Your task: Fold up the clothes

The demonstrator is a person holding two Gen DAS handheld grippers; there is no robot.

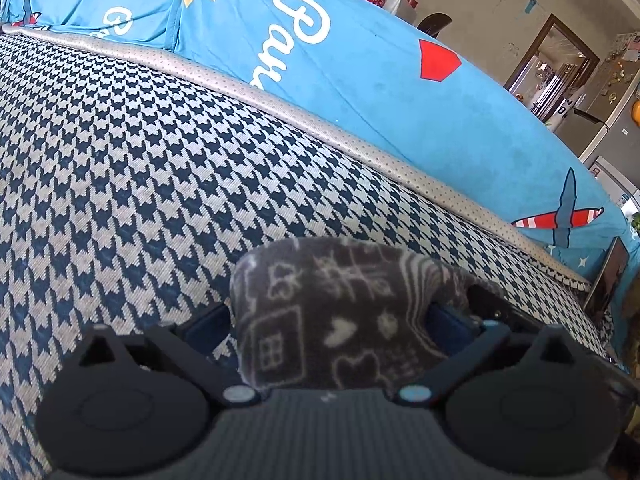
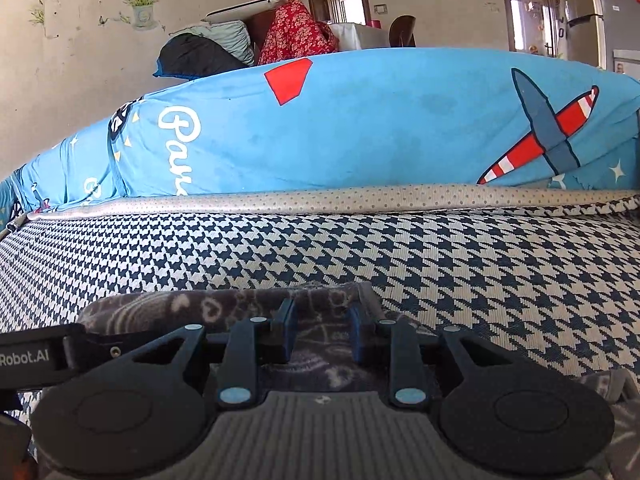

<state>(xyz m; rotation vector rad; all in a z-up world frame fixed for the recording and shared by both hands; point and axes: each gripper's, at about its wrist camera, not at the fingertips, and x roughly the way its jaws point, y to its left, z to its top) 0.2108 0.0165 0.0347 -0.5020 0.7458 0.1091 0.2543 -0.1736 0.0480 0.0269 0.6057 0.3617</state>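
Observation:
A grey fleece garment (image 1: 332,320) with white doodle print lies on the houndstooth bed cover (image 1: 120,168). In the left wrist view a bunched fold of it rises between my left gripper's (image 1: 332,324) fingers, which stand wide apart and open; the cloth hides their tips. In the right wrist view the garment (image 2: 224,304) lies flat with a thick folded far edge. My right gripper (image 2: 321,332) rests over it with its fingers a narrow gap apart, cloth showing in the gap. The left gripper's body (image 2: 60,354) is close by on the left.
A long blue pillow (image 2: 360,128) with plane prints lies across the far side of the bed behind a grey dotted border (image 2: 360,196). Beyond it are piled bedding and a red floral cloth (image 2: 296,32), a wall, doorways and a fridge (image 1: 616,112).

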